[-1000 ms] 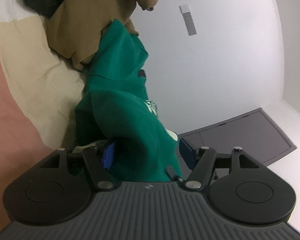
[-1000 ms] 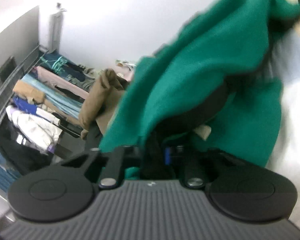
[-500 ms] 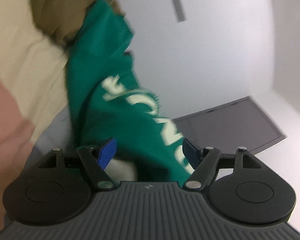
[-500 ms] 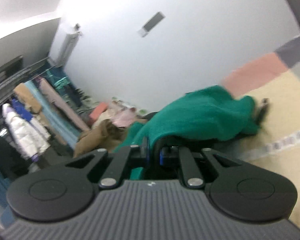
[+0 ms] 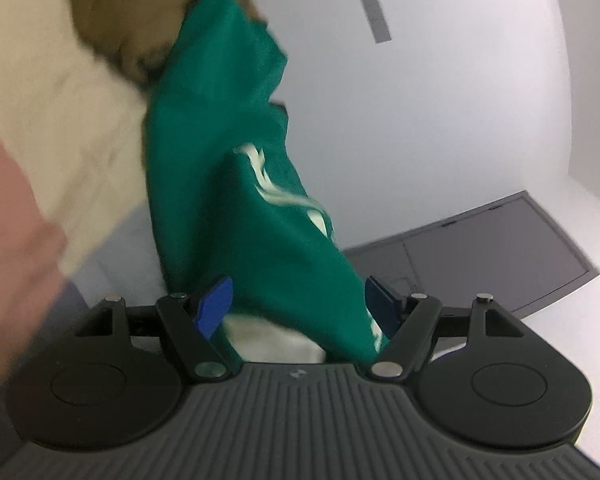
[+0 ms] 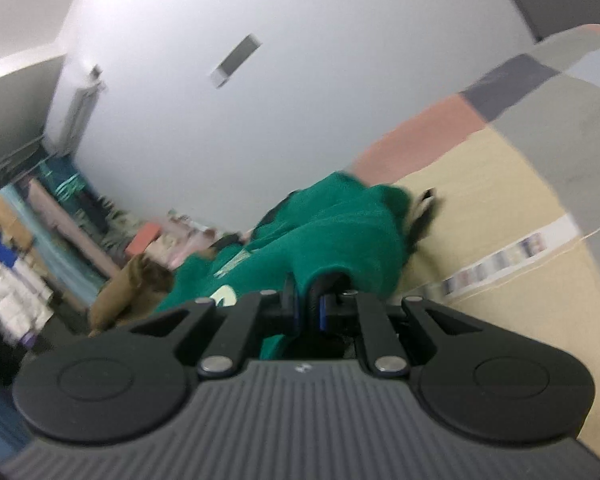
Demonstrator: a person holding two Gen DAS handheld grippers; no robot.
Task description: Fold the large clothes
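right gripper fingers clamped on green sweatshirt | brown garment left | patchwork blanket beneath

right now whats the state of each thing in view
green sweatshirt: bunched, one edge pinched, lifted off the bed
right gripper: shut on green sweatshirt
left gripper: open, cloth between its pads
brown garment: crumpled on the bed
bed cover: spread flat
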